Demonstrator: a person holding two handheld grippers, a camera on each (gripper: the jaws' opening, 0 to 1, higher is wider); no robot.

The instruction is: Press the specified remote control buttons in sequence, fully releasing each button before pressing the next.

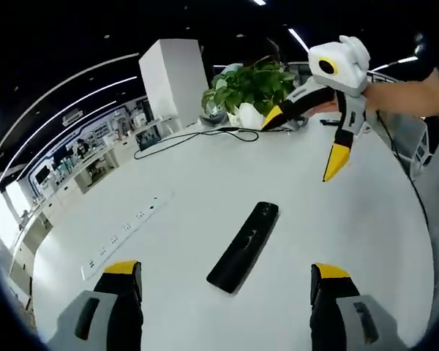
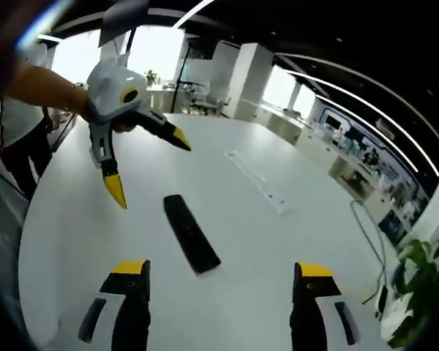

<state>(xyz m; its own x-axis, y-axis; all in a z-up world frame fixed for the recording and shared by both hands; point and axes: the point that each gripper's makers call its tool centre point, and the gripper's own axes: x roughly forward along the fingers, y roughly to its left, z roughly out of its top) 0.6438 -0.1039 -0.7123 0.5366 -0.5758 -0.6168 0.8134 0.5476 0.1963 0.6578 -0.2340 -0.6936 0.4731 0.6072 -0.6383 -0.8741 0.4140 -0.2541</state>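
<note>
a black remote control [image 1: 244,246] lies flat on a large white round bench [image 1: 336,227], well apart from both tools. in the left gripper view it sits between and just beyond the 2 yellow-tipped jaws of the left tool [image 1: 227,274], which rise from the bottom edge spread wide with nothing between them. the remote runs diagonally away from the camera, its far end angled to the right.

beyond it in the same view, the right tool [image 1: 304,142] hangs above the bench, held by a person's hand [image 1: 395,91]. its 2 yellow-tipped jaws are spread wide and hold nothing. behind it stand a potted green plant [image 1: 252,88], a black cable [image 1: 197,139] trailing across the bench top, and a tall white pillar [image 1: 177,82]. a white power strip [image 1: 128,234] is set into the bench to the left of the remote.

in the right gripper view, the right tool's own jaws stand wide apart with nothing gripped, and the remote [image 2: 191,232] lies just beyond them. the left tool [image 2: 150,164] hovers over the far side of the bench, jaws spread and holding nothing, the person's forearm [image 2: 47,84] behind it.
</note>
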